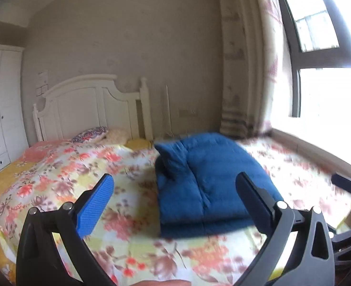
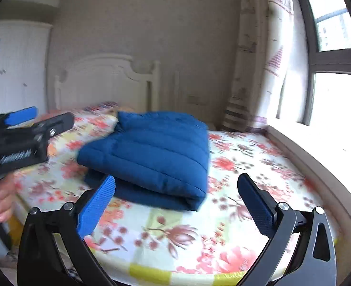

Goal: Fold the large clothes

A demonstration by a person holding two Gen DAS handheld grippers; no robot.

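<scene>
The left hand-held gripper (image 1: 175, 202) hangs above the bed with its blue-padded fingers (image 1: 95, 208) spread wide apart, gripping nothing. The right hand-held gripper (image 2: 176, 202) is held the same way, fingers far apart and empty, a little above the near end of the mattress. Between and just beyond both pairs of fingers lies the blue quilted jacket (image 2: 156, 155), folded into a thick, roughly square bundle with its layers stacked and one doubled edge facing the near side. It rests flat on the floral bedsheet (image 2: 242, 157), towards the window side of the bed, touched by neither tool. From the right wrist view, the left tool shows at the far left with a bare hand (image 2: 3, 197) gripping its handle. Behind the jacket stand the white headboard (image 1: 92, 107), a patterned pillow (image 1: 90, 133), the curtain (image 1: 244, 71) and the bright window (image 1: 330, 83).
</scene>
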